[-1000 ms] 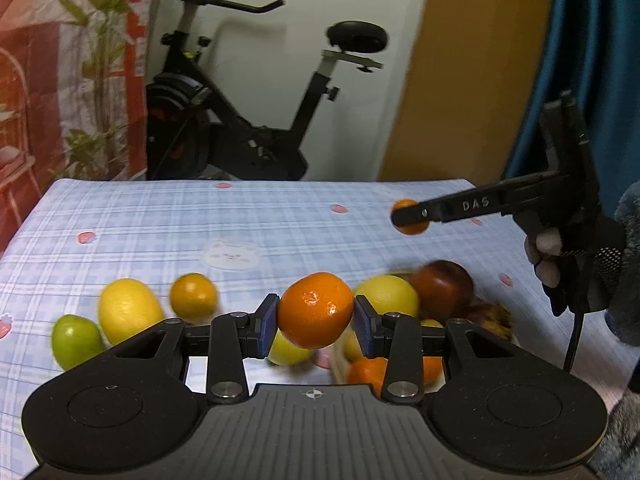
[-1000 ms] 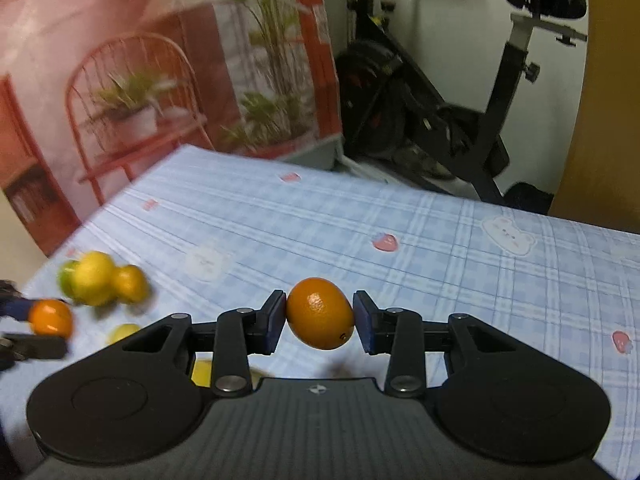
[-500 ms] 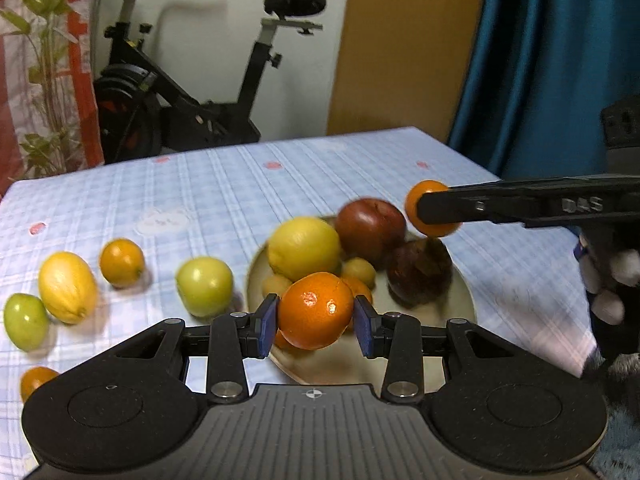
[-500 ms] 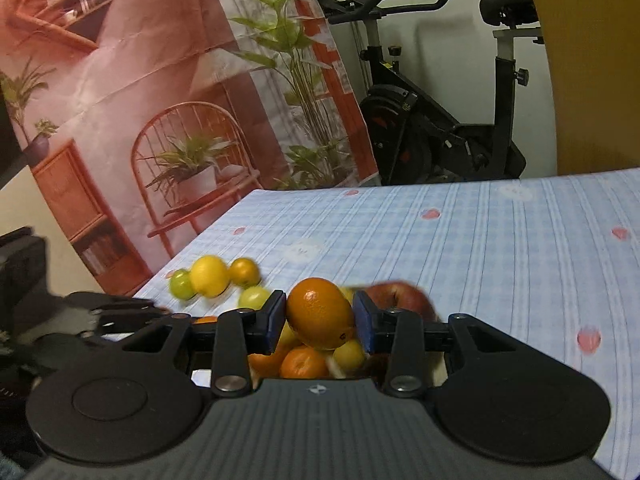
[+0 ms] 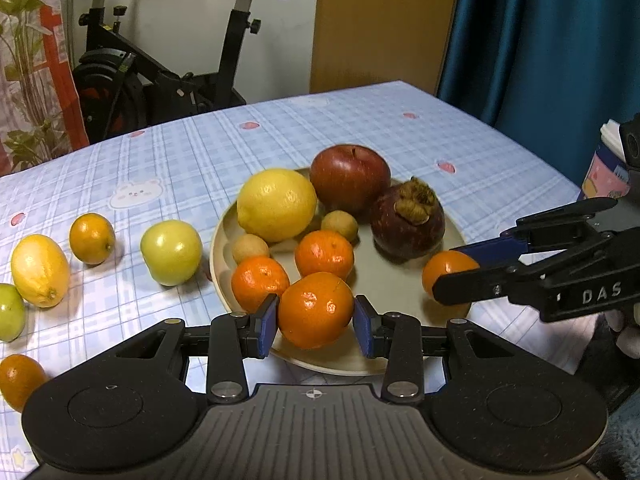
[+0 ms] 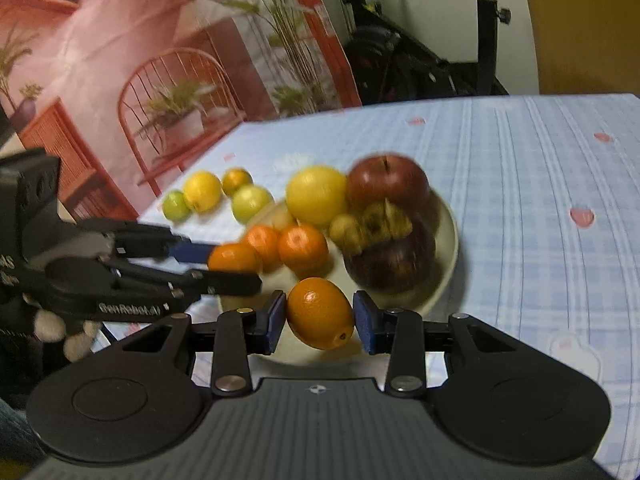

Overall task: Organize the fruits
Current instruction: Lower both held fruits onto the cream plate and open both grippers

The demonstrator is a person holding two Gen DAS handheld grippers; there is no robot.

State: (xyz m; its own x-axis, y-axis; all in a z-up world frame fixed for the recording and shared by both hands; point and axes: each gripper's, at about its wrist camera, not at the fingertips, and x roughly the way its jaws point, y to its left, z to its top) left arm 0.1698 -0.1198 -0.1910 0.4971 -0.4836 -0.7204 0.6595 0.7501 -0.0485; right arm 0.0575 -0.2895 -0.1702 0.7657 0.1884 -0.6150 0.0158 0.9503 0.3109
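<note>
A beige plate [image 5: 448, 240] holds a lemon [image 5: 276, 204], a red apple [image 5: 350, 178], a mangosteen [image 5: 408, 220], two tangerines [image 5: 324, 254] and two small tan fruits. My left gripper [image 5: 315, 326] is shut on a tangerine [image 5: 315, 310] over the plate's near rim. My right gripper [image 6: 320, 320] is shut on a small oval orange [image 6: 320, 312] over the plate's [image 6: 448, 236] near side; it also shows in the left wrist view [image 5: 456, 276].
On the checked tablecloth left of the plate lie a pale green apple [image 5: 171, 251], a small orange [image 5: 92, 237], a lemon [image 5: 40, 270], a green fruit [image 5: 10, 312] and another orange [image 5: 20, 380]. A cup [image 5: 608, 172] stands at the right edge.
Both grippers have moved in and down over the plate, each still holding its fruit. The right gripper's orange is now low beside the mangosteen.
</note>
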